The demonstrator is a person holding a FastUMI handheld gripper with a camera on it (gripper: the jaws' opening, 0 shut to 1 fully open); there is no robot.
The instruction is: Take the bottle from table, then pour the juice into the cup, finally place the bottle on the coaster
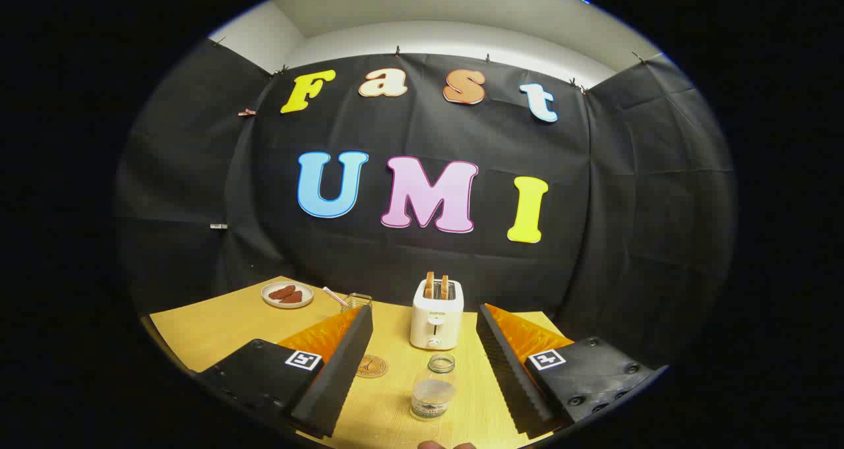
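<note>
A small clear bottle point(434, 391) with no cap stands upright on the wooden table point(217, 333), between my two fingers and not touched by either. My gripper point(422, 314) is open wide, its fingertips reaching past the bottle on both sides. A round brown coaster point(372, 366) lies flat just left of the bottle, close to the inner face of the left finger. A clear glass cup point(357, 300) with a straw in it stands beyond the left fingertip, partly hidden by it.
A white toaster point(436, 322) with two slices of toast sticking up stands straight ahead beyond the bottle. A small plate point(287, 295) with brown food sits at the far left of the table, near the black cloth wall.
</note>
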